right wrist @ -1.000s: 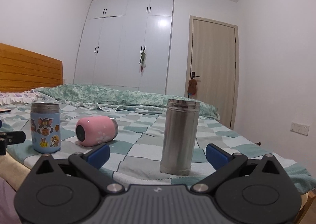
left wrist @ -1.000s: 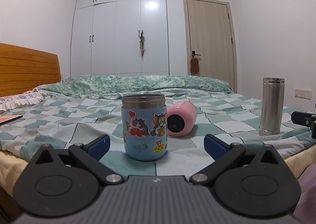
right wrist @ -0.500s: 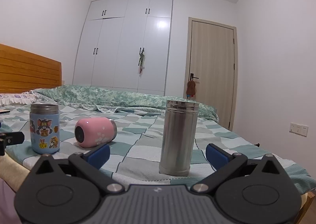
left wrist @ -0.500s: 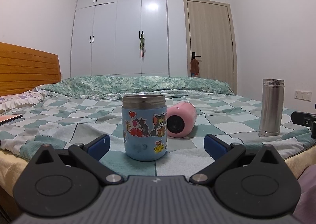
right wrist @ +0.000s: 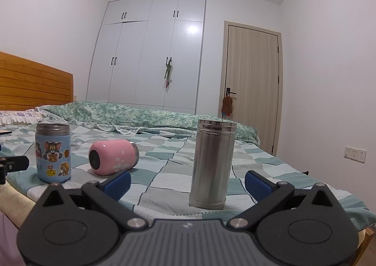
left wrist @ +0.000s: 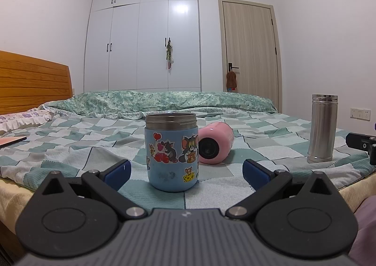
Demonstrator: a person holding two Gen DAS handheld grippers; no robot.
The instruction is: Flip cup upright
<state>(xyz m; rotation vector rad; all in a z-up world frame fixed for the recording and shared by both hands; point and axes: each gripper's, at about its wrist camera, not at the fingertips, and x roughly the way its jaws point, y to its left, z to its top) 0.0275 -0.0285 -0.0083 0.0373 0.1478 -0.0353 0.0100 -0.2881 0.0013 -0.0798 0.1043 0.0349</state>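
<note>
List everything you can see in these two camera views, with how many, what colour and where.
pink cup: 1, pink, lying on its side on the bed, between the other two cups
cartoon cup: 1, light blue with stickers, upright, near bed edge
steel cup: 1, silver, upright, near bed edge
bed: 1, green-and-white checked cover, wooden headboard
wardrobe: 1, white, back wall
door: 1, light wood, shut, right of wardrobe
wall socket: 1, white, right wall
left gripper: 1, black with blue pads, open, facing cartoon cup
right gripper: 1, black with blue pads, open, facing steel cup
</note>
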